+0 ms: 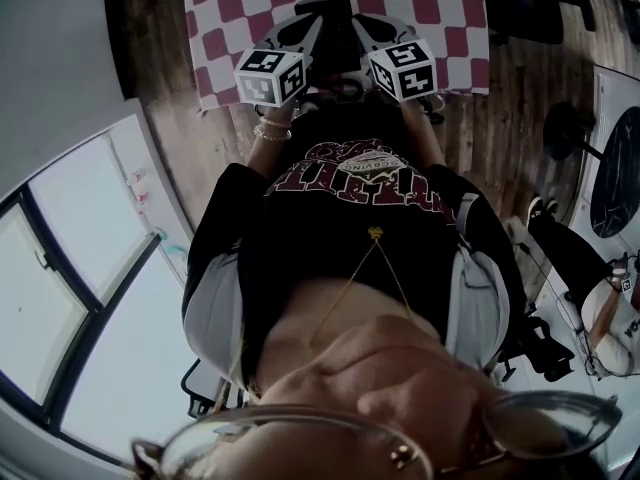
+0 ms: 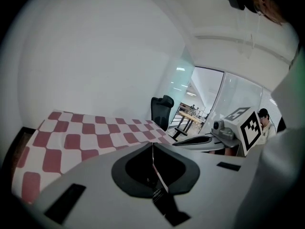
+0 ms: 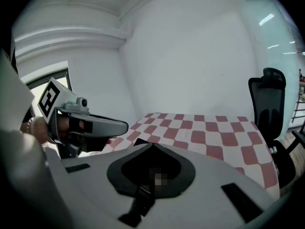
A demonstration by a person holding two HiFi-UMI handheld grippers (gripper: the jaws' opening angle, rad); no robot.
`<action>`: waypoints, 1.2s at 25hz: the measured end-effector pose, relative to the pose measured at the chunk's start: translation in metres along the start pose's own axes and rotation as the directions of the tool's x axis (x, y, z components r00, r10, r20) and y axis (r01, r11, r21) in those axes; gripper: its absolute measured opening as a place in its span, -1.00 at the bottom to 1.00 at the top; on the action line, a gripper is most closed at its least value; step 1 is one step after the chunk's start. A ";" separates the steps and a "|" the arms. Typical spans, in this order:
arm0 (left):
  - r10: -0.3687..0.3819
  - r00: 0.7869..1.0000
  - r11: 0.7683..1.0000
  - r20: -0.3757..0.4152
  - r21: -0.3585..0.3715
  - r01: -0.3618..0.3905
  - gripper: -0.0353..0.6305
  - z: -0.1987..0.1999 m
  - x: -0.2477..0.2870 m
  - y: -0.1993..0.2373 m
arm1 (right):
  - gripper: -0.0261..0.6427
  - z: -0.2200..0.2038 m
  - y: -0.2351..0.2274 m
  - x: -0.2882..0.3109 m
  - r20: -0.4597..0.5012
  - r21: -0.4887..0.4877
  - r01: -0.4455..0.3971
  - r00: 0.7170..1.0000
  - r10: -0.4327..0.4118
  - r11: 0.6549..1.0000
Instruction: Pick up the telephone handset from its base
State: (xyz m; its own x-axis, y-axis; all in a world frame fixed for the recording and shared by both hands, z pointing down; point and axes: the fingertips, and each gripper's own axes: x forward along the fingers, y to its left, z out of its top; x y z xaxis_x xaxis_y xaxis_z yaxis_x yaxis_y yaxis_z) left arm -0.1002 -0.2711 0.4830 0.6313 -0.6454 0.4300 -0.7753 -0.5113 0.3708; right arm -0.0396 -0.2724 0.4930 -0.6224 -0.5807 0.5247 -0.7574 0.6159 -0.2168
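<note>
Holds left tool [image 2: 152, 144] and right tool [image 3: 152, 146] side by side over a checked cloth [image 1: 440, 8] on the tabletop [image 2: 18, 151], both tipped a little downward. Shows each tool's jaws pressed together to a point, with nothing between them. Finds no handset and no base in any view, so cannot place them; only cloth ahead and a chair [image 3: 267, 94] beside the tabletop. Expect, going by the task alone, a light, stiff plastic shell, smooth enough to slip, with a cord likely to tug. Best to open wide first, then take the slim middle bar between earpiece and mouthpiece, squarely across its width, and lift straight up off the base.
</note>
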 end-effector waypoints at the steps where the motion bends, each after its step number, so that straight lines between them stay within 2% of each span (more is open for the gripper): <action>1: 0.001 1.000 1.000 -0.004 -0.006 -0.001 -0.86 -0.003 -0.002 0.002 | -0.87 -0.003 0.000 0.002 -0.010 0.002 0.005 1.000 -0.005 1.000; 20: 0.012 0.989 0.996 -0.151 -0.091 -0.025 -0.86 -0.074 -0.019 0.031 | -0.87 -0.060 0.009 0.028 -0.143 0.071 0.062 0.988 -0.051 0.996; 30: 0.086 0.969 0.988 -0.229 -0.102 -0.112 -0.86 -0.106 -0.020 0.046 | -0.87 -0.097 0.004 0.040 -0.236 0.061 0.075 0.970 -0.059 0.995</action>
State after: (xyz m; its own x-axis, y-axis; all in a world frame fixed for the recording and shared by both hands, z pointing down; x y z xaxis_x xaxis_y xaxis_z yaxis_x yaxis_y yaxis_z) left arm -0.1463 -0.2212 0.5788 0.5495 -0.5397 0.6378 -0.8352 -0.3747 0.4025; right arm -0.0484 -0.2413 0.5926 -0.5124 -0.4740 0.7160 -0.8127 0.5369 -0.2262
